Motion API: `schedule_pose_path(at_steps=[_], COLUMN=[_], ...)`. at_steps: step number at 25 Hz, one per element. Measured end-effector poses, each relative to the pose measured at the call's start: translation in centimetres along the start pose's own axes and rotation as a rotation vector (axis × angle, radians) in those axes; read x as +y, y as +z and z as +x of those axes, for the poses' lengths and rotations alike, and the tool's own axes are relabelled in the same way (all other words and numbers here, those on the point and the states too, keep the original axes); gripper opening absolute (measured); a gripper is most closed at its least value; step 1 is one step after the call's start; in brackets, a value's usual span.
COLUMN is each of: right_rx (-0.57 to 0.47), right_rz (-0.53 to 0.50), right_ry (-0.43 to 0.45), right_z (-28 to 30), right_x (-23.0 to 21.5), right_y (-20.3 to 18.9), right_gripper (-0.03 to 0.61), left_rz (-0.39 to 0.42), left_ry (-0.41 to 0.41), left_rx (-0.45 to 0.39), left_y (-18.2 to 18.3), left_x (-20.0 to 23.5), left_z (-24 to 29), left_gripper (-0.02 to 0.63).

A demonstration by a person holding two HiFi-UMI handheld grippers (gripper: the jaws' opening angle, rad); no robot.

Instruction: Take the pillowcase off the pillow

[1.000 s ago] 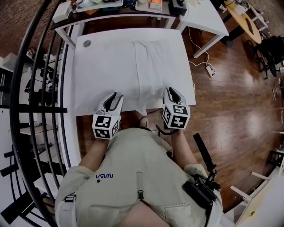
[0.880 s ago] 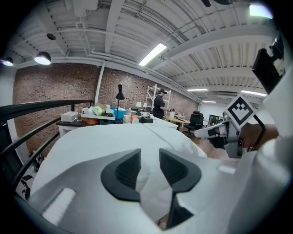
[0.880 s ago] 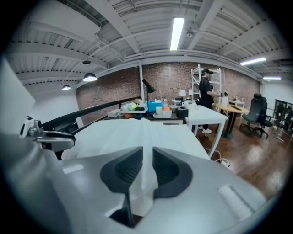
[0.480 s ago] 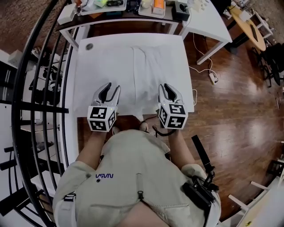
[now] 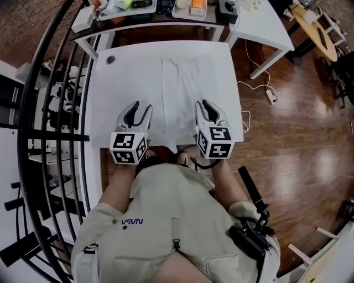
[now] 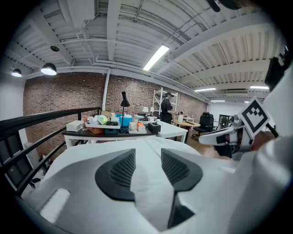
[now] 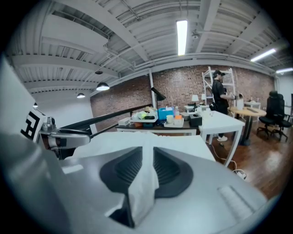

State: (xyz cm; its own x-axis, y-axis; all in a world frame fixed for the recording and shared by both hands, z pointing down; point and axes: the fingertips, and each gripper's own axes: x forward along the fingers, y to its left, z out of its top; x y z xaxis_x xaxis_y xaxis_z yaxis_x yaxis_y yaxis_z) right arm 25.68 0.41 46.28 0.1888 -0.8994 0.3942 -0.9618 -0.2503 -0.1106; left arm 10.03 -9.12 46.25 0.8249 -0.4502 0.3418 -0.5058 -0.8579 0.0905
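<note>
A white pillow in its white pillowcase [image 5: 191,88] lies flat on the white table [image 5: 113,88], its near end at the table's front edge. My left gripper [image 5: 140,108] has the near left part of the pillowcase [image 6: 147,183] between its pads; the cloth fills the gap, and these jaws have just been opening a little. My right gripper [image 5: 207,108] is shut on a narrow fold of the pillowcase [image 7: 144,183] at the near right. In the left gripper view, the left gripper [image 6: 148,157] looks along the pillow. The right gripper [image 7: 147,160] does the same in its own view.
A black railing [image 5: 50,110] runs along the left. A cluttered dark table [image 5: 166,8] stands behind the white one, with a white side table [image 5: 260,27] at its right. A power strip with cable [image 5: 271,95] lies on the wood floor. A person [image 7: 219,91] stands far off.
Both grippers have risen slightly and shifted a little further over the table with the pillowcase's near edge between their jaws. The left jaws stand slightly wider.
</note>
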Motion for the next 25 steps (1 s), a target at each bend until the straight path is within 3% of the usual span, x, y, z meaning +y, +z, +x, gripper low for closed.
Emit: schedule_pose_path(at_steps=[16,25], right_rx=[-0.002,0.055], right_rz=[0.016,-0.065], right_ry=[-0.146,-0.03], right_z=[4.5,10.8], right_x=[0.6,0.4], right_y=[4.4,6.2], right_gripper=[0.094,0.123], left_rz=[0.014,-0.005], left_ry=[-0.143,-0.053], left_rx=[0.01,0.033], left_y=[1.5,2.4], left_x=[5.0,7.1], left_z=[3.8,8.0], left_gripper=[0.164,0.164])
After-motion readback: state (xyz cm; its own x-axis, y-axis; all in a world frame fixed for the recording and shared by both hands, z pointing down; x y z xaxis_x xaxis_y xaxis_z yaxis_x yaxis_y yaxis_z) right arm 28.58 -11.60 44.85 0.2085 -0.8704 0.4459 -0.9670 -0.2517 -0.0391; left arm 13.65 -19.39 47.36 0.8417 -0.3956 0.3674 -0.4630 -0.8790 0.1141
